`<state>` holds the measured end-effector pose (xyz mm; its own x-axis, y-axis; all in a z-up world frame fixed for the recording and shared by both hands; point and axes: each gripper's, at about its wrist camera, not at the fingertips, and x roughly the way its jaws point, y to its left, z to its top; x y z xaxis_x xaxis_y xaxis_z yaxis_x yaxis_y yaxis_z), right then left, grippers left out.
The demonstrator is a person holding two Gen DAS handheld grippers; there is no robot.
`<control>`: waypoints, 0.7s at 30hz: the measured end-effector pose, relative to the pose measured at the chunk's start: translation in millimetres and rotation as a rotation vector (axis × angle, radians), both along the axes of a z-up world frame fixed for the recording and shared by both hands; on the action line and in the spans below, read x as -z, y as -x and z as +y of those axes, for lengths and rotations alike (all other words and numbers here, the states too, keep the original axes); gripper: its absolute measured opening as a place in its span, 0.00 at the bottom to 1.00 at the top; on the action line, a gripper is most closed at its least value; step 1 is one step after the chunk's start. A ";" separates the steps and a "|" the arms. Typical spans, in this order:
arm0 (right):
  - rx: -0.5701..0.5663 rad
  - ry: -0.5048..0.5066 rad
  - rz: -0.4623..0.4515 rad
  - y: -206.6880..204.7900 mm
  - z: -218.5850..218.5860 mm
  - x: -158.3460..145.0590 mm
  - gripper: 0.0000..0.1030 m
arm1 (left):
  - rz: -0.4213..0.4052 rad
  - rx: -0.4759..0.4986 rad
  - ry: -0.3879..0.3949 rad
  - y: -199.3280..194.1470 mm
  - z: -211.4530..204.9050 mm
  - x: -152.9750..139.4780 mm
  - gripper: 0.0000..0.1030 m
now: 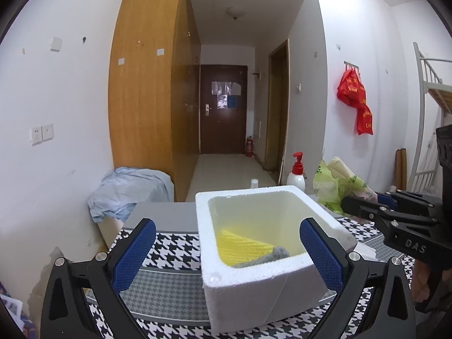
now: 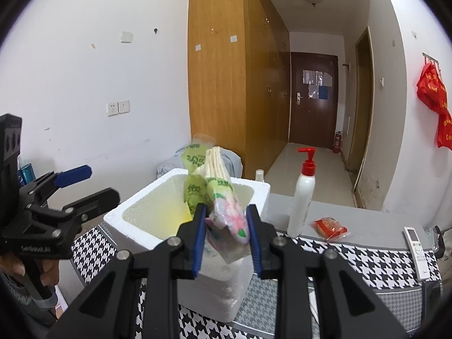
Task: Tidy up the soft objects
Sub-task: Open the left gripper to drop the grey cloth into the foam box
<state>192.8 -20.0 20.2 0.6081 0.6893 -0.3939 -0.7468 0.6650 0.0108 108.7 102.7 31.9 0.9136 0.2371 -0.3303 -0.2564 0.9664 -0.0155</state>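
Observation:
A white foam box (image 1: 254, 279) stands on the houndstooth table cover, and a yellow ribbed cloth (image 1: 240, 245) with a grey piece (image 1: 271, 255) lies inside it. My left gripper (image 1: 227, 243) is open, its blue pads on either side of the box's near wall, nothing between them pressed. My right gripper (image 2: 226, 214) is shut on a green and pink plastic pack of tissues (image 2: 217, 195), held tilted above the foam box's (image 2: 135, 212) near rim. In the left wrist view the right gripper (image 1: 367, 206) comes in from the right with the green pack (image 1: 339, 186).
A white pump bottle with a red top (image 2: 303, 195), a red snack packet (image 2: 330, 227) and a white remote (image 2: 418, 248) lie to the right of the box. A blue cloth (image 1: 127, 192) is heaped beyond the table's left end.

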 end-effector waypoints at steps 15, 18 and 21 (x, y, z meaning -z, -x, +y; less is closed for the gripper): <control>-0.014 0.020 0.012 -2.5 18.2 0.7 0.31 | 0.004 -0.041 0.016 10.8 13.6 9.1 0.99; -0.019 0.027 0.014 -2.4 23.5 2.0 0.31 | 0.005 -0.041 0.024 10.2 14.6 10.7 0.99; -0.021 0.036 0.020 -4.7 27.6 3.7 0.31 | 0.012 -0.034 0.033 10.3 17.0 12.8 0.99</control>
